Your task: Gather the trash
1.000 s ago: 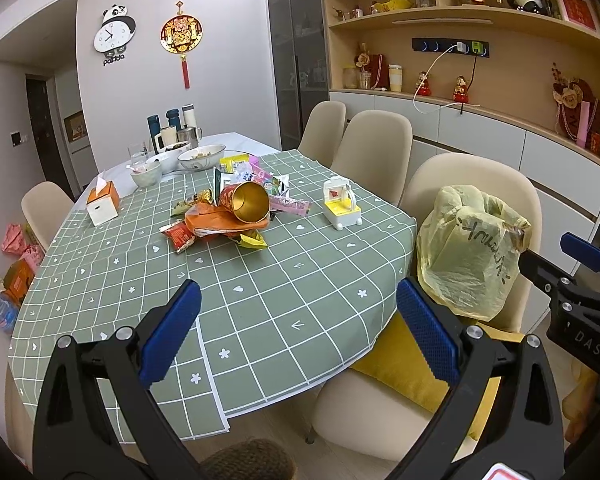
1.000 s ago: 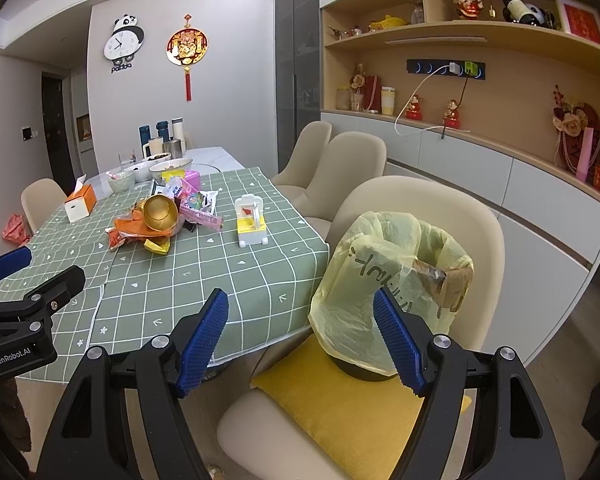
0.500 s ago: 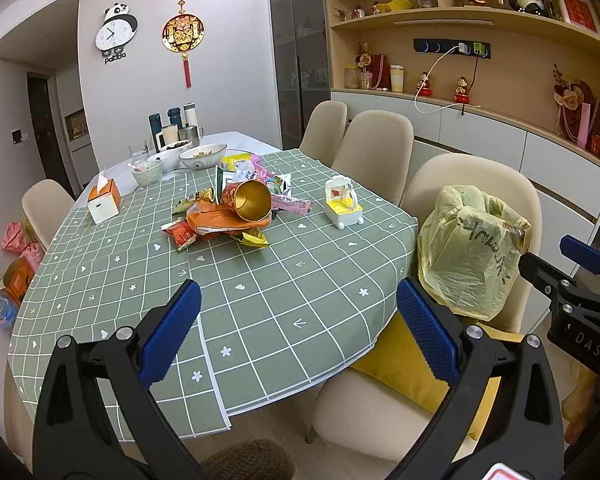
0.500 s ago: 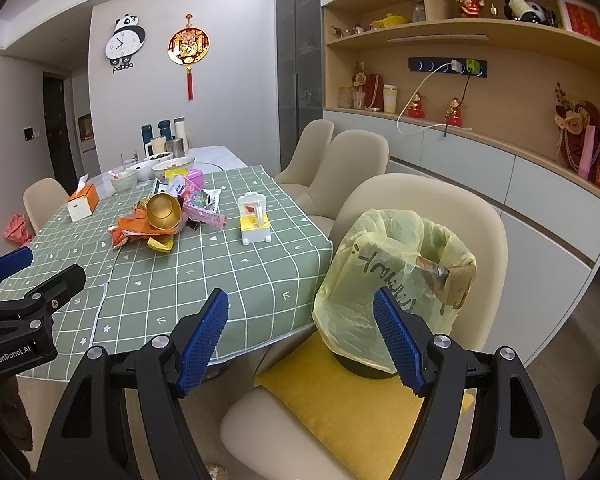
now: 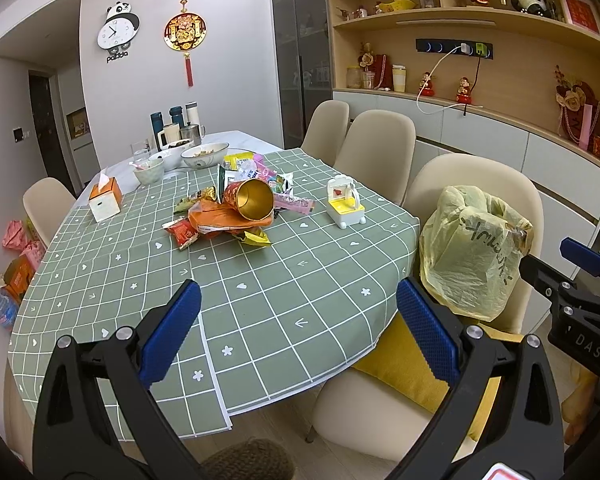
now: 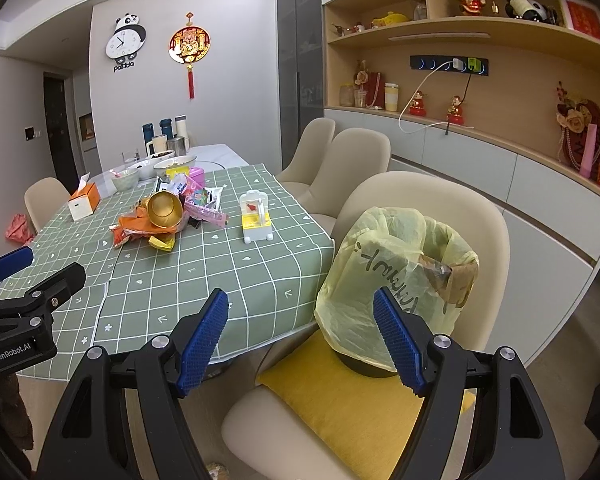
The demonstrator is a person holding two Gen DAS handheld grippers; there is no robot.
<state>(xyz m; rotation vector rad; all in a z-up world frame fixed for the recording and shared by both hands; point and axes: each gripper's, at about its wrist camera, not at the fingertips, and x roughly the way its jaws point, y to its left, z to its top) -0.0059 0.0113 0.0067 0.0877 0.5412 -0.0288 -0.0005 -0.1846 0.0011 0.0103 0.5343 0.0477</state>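
A pile of trash (image 5: 236, 212) lies mid-table: orange and red wrappers, a gold-lined cup (image 5: 254, 200) on its side, coloured packets. It also shows in the right wrist view (image 6: 168, 216). A bin lined with a yellow bag (image 5: 474, 252) stands on the yellow cushion of the near chair, also seen in the right wrist view (image 6: 396, 280). My left gripper (image 5: 298, 332) is open and empty, hovering off the table's near edge. My right gripper (image 6: 302, 344) is open and empty, near the bag's left side.
The table has a green checked cloth (image 5: 260, 300). A small white-and-yellow toy (image 5: 344, 206), a tissue box (image 5: 105, 199), bowls (image 5: 204, 155) and flasks stand on it. Beige chairs (image 5: 374, 148) line the right side. Bags lie on the floor at left (image 5: 16, 256).
Both grippers have edged slightly forward and right toward the table and bag. Both stay open and empty.
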